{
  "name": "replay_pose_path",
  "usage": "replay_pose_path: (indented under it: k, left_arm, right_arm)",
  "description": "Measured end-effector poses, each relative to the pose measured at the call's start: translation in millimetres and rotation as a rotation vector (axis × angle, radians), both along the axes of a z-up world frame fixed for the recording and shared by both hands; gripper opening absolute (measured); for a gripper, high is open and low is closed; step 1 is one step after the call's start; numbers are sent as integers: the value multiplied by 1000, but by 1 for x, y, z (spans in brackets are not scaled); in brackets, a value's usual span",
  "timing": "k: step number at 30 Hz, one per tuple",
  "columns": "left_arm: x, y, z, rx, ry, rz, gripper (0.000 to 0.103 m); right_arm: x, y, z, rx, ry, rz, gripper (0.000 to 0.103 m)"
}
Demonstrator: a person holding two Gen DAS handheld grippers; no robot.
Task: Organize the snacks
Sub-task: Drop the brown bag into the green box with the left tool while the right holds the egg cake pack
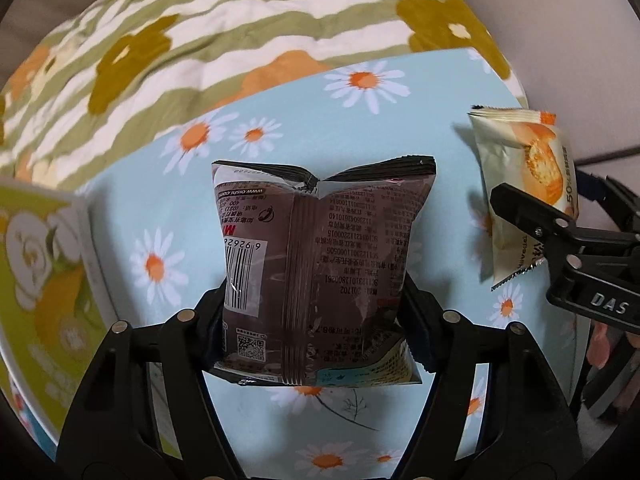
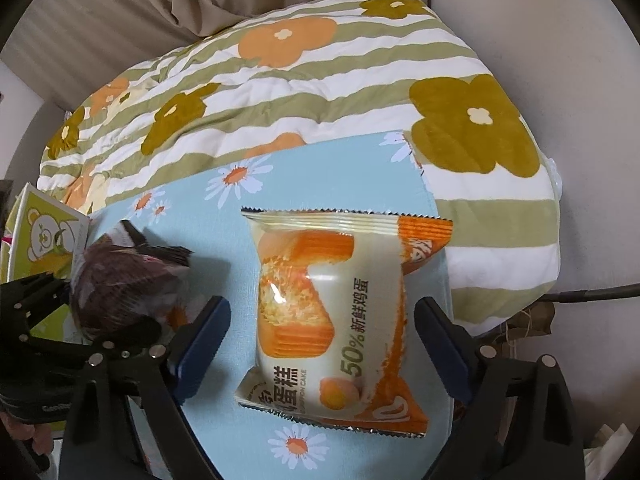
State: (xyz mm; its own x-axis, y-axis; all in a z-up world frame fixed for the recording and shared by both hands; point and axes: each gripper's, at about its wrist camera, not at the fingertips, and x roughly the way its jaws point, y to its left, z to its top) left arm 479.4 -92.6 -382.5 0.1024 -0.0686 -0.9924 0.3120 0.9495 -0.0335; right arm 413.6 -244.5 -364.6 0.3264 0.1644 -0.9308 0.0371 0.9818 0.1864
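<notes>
Black linkage arms of our left hand-held gripper fill the near edge of the left wrist view, and its pads press both sides of the dark brown glossy foil snack packet, which lies seam-up on the pale blue daisy-print cloth. We judge this packet light, air-puffed and slippery; squeezing across the lower body, as now, should hold, though the contents may crush under hard pressure. Our right hand-held gripper stands wide, its blue-padded fingers either side of the cream-and-orange plastic chiffon cake packet and apart from it. We expect that cake to be soft and easily squashed, so we would take it lightly across the middle, clear of the crimped zigzag ends. A green-and-white cardboard box printed with a bear sits at the cloth's left edge, and a quilted green-striped flowered blanket lies behind.
</notes>
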Motion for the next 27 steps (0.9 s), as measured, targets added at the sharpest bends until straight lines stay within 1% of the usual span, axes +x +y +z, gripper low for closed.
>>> replay_pose_path:
  k: [2, 4, 5, 6, 7, 10, 12, 17, 21, 24, 27]
  left_arm:
    - [-3, 5, 1, -4, -8, 31, 67]
    - [-7, 8, 3, -16, -19, 54, 66]
    - [-9, 10, 3, -27, -23, 67, 66]
    - [-10, 12, 5, -33, -28, 77, 66]
    - [-13, 14, 7, -39, -38, 89, 66]
    - [-18, 16, 15, -57, -63, 111, 65]
    - [-22, 19, 27, -74, -88, 129, 65]
    - [-41, 34, 72, -125, -171, 188, 65]
    - [-62, 57, 116, -149, -252, 227, 65]
    - [-78, 87, 152, -169, -311, 270, 65]
    - [-92, 122, 180, -170, -364, 311, 65]
  right_arm:
    - [0, 1, -3, 0, 3, 3, 87]
    - [0, 2, -5, 5, 3, 10, 80]
    - [0, 3, -7, 1, 2, 15, 73]
    - [0, 4, -8, -10, 1, 24, 62]
    - [-1, 5, -8, -12, -2, 32, 61]
    - [-5, 7, -4, -12, -25, 47, 58]
    - [-8, 9, 2, -11, -39, 56, 58]
    - [-19, 17, 34, -2, -96, 99, 58]
    - [-29, 35, 71, 17, -155, 143, 58]
    - [-37, 56, 98, 34, -198, 183, 58]
    - [-45, 88, 132, 66, -253, 242, 58]
